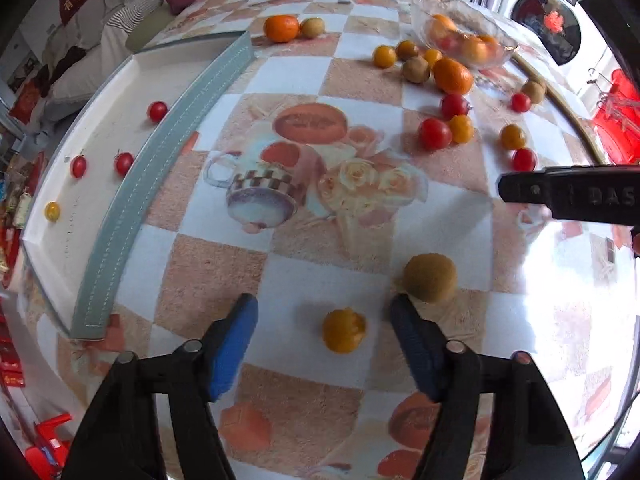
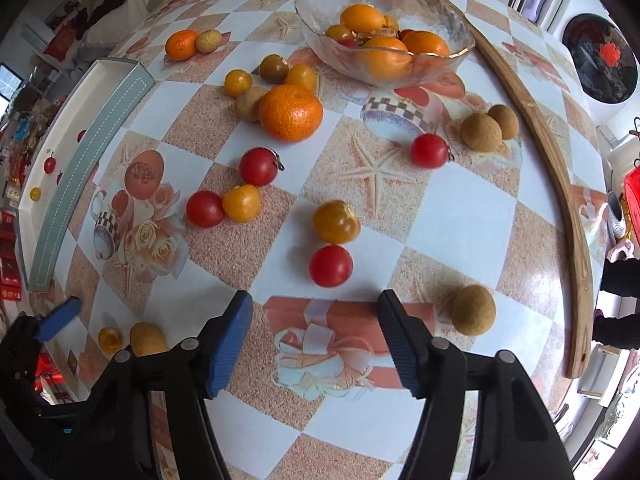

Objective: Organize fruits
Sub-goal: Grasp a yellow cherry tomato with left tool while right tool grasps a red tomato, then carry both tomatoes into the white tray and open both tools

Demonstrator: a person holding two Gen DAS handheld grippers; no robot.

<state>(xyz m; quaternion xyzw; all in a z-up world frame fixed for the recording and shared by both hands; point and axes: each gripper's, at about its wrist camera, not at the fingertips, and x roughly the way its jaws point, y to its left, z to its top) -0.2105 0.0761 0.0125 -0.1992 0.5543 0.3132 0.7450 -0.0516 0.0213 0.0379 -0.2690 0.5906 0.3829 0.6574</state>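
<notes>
My left gripper (image 1: 322, 304) is open over the table, with a small yellow tomato (image 1: 344, 330) lying between its fingers and a brown longan (image 1: 430, 278) by the right fingertip. A white tray with a grey edge (image 1: 160, 152) at the left holds red cherry tomatoes (image 1: 124, 163) and one yellow one (image 1: 52, 211). My right gripper (image 2: 314, 302) is open and empty, just short of a red tomato (image 2: 331, 266) and a yellow tomato (image 2: 335, 222). A longan (image 2: 473, 310) lies right of it. A glass bowl (image 2: 440, 12) at the back holds oranges.
Loose fruit is scattered across the table: a big orange (image 2: 291, 112), red tomatoes (image 2: 429, 150), yellow tomatoes (image 2: 241, 203) and longans (image 2: 481, 132). A long curved wooden stick (image 2: 560, 184) lies along the right edge. The left gripper shows at the lower left (image 2: 56, 320).
</notes>
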